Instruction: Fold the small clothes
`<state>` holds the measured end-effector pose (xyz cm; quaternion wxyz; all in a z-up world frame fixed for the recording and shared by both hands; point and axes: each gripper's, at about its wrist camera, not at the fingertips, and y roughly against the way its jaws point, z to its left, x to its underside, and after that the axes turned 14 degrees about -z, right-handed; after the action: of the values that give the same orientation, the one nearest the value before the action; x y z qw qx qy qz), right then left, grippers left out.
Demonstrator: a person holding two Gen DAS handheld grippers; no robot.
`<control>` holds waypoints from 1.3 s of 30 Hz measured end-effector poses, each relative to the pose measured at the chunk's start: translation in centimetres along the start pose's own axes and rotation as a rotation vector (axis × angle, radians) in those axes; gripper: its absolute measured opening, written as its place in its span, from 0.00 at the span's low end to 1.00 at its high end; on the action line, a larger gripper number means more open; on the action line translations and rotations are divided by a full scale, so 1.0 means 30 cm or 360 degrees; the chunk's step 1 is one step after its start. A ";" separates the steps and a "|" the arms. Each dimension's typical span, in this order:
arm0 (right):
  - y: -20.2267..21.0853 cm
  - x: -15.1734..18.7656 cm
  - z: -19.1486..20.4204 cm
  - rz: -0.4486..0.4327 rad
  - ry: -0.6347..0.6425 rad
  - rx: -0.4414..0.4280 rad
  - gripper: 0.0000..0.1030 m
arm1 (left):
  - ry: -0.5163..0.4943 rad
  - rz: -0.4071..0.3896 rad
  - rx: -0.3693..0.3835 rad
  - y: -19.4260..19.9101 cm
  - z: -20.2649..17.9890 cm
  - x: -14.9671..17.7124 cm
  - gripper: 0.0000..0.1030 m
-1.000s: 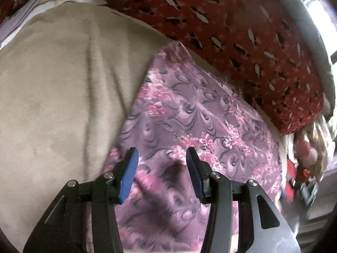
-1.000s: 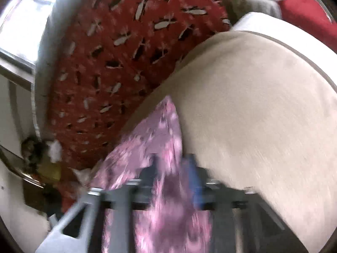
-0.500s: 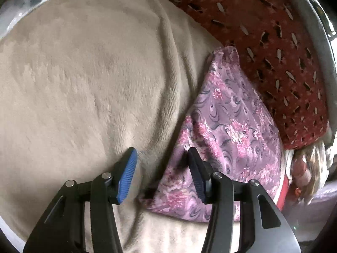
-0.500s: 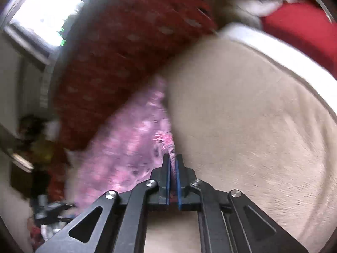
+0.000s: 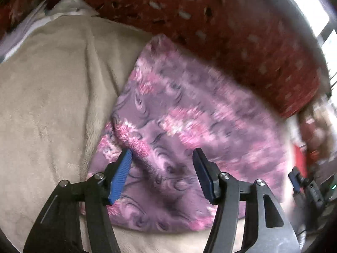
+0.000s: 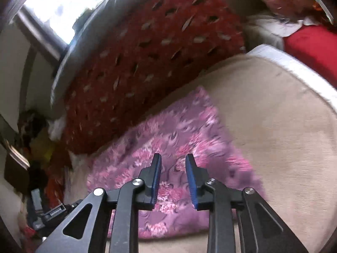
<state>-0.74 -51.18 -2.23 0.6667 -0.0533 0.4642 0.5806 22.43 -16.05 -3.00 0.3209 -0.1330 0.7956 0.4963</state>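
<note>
We see a beige blanket (image 5: pixel 48 105) with a red patterned cushion (image 6: pixel 147 63) behind it, and the purple floral cloth (image 5: pixel 189 126) lies on the blanket against that cushion. Over the cloth, our left tool (image 5: pixel 162 162) and right tool (image 6: pixel 173 166) are both opening, gripping nothing.

The cloth (image 5: pixel 189 113) under my tongs is mauve-purple, with pink flower clusters and dark curling swirls. It lies on a plain beige blanket (image 5: pixel 48 97) with a white edge (image 6: pixel 294 69). Behind it the cushion (image 6: pixel 147 67) is deep red, flecked with pale and black leaf-like dashes. My left tongs (image 5: pixel 162 158) and right tongs (image 6: pixel 172 160) are black, their pads (image 5: pixel 121 175) bright blue.
</note>
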 end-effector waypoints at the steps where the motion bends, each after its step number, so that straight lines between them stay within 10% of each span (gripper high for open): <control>1: -0.033 0.021 -0.014 0.0054 0.0004 0.0019 0.38 | -0.0041 0.0024 -0.0040 -0.025 -0.012 0.008 0.57; 3: -0.178 0.099 -0.024 0.0328 0.0029 0.0124 0.38 | -0.0091 0.0022 -0.0087 -0.042 -0.024 0.006 0.60; 9: -0.178 -0.039 0.020 0.0072 0.0035 0.0029 0.42 | 0.0098 -0.0207 0.0123 0.030 -0.003 -0.090 0.63; 15: -0.322 -0.178 -0.148 0.0033 -0.0188 0.0233 0.51 | 0.0126 -0.0139 0.0075 -0.058 0.006 -0.089 0.63; 17: -0.391 -0.179 -0.170 0.0113 -0.0220 0.0233 0.44 | 0.0082 -0.0127 0.0037 -0.072 0.001 -0.069 0.63; 18: -0.417 -0.179 -0.165 0.0140 -0.0206 0.0141 0.11 | 0.0051 -0.0131 0.0005 -0.074 -0.009 -0.060 0.63; 19: -0.422 -0.184 -0.153 0.0142 -0.0166 0.0054 0.04 | 0.0024 -0.0137 -0.0018 -0.081 -0.019 -0.058 0.63; 24: -0.494 -0.161 -0.153 0.0186 -0.0060 0.0220 0.06 | -0.0055 -0.0151 -0.0073 -0.088 -0.043 -0.055 0.65; 27: -0.424 -0.202 -0.049 -0.0046 0.0054 0.0294 0.13 | 0.0023 -0.0196 0.0009 -0.036 -0.028 -0.077 0.65; 29: -0.417 -0.209 0.050 -0.0107 0.0119 0.0114 0.18 | 0.0029 -0.0253 -0.0003 -0.006 -0.019 -0.087 0.65; 35: -0.555 -0.033 0.394 0.0274 0.0361 -0.0381 0.29 | -0.0048 -0.0145 -0.0154 -0.079 -0.010 -0.073 0.65; 39: -0.665 0.126 0.443 0.0463 0.0468 -0.0260 0.29 | -0.0062 -0.0132 -0.0167 -0.098 -0.009 -0.072 0.65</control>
<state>22.70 -46.71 -6.67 0.4946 -0.1238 0.5106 0.6924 25.54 -17.90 -3.59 0.3492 -0.1728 0.7560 0.5260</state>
